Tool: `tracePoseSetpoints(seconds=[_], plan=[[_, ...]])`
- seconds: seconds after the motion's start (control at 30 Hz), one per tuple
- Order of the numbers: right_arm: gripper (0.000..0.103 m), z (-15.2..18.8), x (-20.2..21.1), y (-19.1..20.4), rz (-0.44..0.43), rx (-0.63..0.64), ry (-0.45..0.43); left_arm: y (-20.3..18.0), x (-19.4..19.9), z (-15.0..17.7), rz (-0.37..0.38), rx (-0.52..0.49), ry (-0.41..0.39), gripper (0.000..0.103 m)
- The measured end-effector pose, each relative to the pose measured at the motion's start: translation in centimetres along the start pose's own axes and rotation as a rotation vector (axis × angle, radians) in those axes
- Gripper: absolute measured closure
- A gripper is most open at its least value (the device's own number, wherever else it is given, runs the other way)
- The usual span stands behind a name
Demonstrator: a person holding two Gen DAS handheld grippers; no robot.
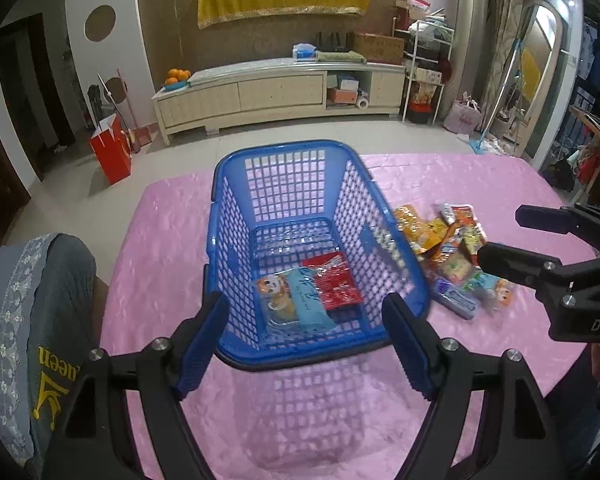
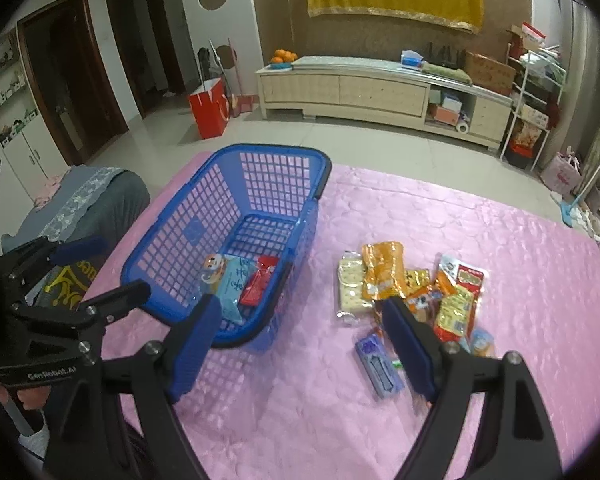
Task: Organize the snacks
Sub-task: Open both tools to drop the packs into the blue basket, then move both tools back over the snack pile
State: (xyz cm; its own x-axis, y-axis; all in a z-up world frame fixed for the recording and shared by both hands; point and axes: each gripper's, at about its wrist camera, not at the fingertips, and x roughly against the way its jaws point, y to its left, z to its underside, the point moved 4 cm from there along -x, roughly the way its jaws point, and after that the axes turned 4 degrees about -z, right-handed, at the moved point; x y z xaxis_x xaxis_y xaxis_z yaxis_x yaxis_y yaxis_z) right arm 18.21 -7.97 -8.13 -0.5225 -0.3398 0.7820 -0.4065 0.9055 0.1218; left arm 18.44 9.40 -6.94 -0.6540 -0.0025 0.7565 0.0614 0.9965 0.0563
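Note:
A blue plastic basket (image 1: pixel 228 216) stands on the pink table (image 1: pixel 160 264); it also shows in the right wrist view (image 2: pixel 172 240). Inside lie a light blue packet (image 1: pixel 308 296), a red packet (image 1: pixel 336 280) and a cartoon-cat packet (image 1: pixel 274 294). A pile of snack packets (image 2: pixel 420 292) lies right of the basket, with a purple-blue packet (image 2: pixel 380 364) nearest me. My left gripper (image 1: pixel 306 346) is open and empty at the basket's near rim. My right gripper (image 2: pixel 300 346) is open and empty, between the basket and the pile; it also shows in the left wrist view (image 1: pixel 500 236).
A grey cushioned chair (image 1: pixel 28 320) stands at the table's left edge. Beyond the table are a tiled floor, a red bag (image 1: pixel 112 152), a long low cabinet (image 1: pixel 276 92) and a rack of boxes (image 1: pixel 424 72).

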Motion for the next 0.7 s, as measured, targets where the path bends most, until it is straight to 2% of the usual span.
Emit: tracePoseSetpoints(seconds=[0.17, 0.4, 0.7], plan=[[0.017, 0.9, 2.5, -0.9, -0.017, -0.006, -0.027, -2.4, 1.8, 0.2, 0.014, -0.027, -0.018, 0.026], [0.017, 2.1, 5.2, -3.7, 0.018, -0.032, -0.051, -6.3, 3.5, -0.3, 0.046, -0.079, -0.051, 0.026], [0.017, 4.0, 6.9, -7.6, 0.031, -0.077, -0.062, -11.1, 2.8, -0.7, 0.087, -0.117, -0.047, 0.026]])
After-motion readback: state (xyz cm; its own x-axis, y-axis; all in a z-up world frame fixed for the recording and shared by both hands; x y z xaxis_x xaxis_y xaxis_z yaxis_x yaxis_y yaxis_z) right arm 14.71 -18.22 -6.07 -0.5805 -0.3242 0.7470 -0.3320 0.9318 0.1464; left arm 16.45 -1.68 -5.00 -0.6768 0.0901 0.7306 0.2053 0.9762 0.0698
